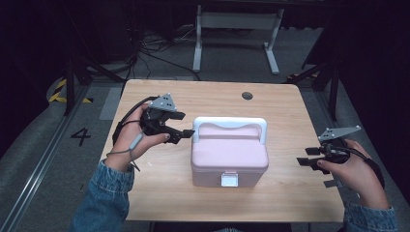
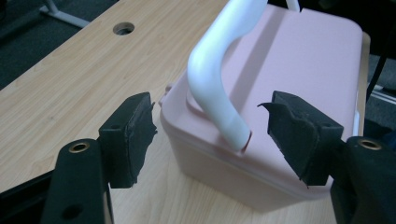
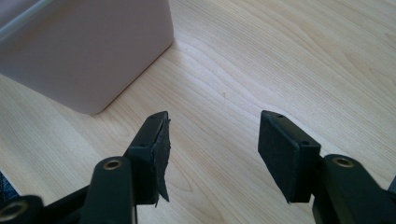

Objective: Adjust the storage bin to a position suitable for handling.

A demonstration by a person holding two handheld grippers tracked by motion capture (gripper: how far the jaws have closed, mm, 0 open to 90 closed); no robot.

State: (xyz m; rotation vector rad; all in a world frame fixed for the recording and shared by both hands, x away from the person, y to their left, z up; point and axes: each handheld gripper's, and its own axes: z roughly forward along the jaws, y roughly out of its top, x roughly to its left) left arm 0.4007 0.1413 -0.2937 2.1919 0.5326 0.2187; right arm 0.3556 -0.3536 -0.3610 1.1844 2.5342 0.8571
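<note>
Sitting mid-table: pink lidded box, white handle raised.
Left gripper: gaping open, empty, hovering beside the handle's left end.
Right gripper: standing open, empty, right of box.

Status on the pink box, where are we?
Done: nothing visibly; the pink box sits closed, its front latch down. In hand: the left tongs, open, straddle the near end of the white handle without gripping. Right tongs wait open. Left: grip, lift or open.
</note>
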